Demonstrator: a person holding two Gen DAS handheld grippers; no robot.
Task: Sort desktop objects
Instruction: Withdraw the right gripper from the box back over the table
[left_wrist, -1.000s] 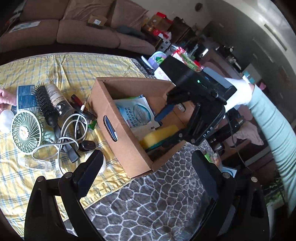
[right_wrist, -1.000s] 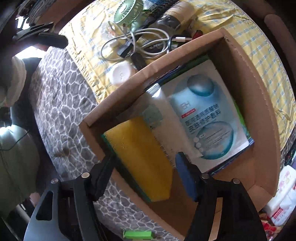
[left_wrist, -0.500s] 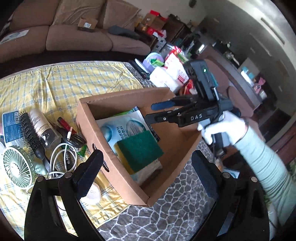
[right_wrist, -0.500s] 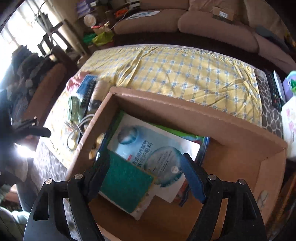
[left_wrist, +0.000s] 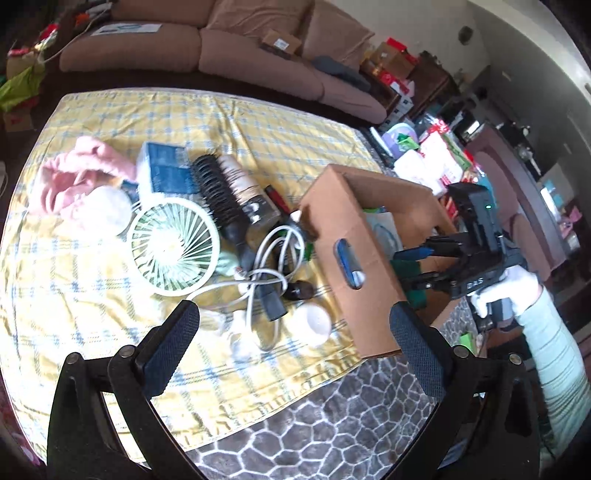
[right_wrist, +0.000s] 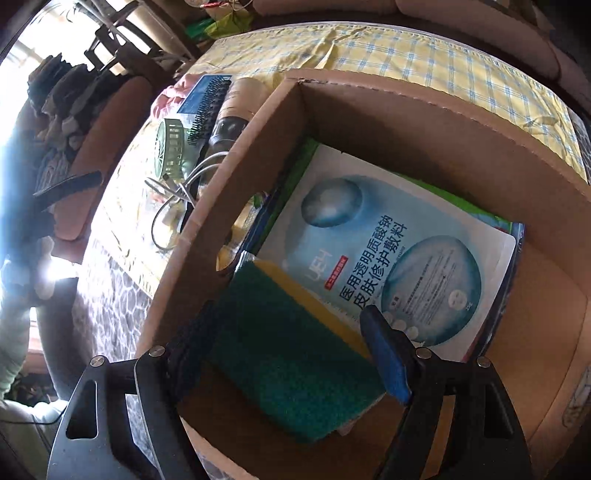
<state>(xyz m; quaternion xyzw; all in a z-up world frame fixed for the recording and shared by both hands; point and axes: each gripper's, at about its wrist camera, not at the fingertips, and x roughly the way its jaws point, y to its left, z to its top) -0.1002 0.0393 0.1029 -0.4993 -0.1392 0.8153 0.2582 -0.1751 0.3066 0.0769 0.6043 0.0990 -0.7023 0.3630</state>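
Hovering inside the cardboard box, right gripper spread wide, straddling the green-and-yellow sponge; left gripper wide, empty over the yellow plaid cloth.

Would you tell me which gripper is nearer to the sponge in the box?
Right. The right gripper is inside the cardboard box, its fingers on either side of the sponge. The left gripper hovers outside, over the yellow cloth.
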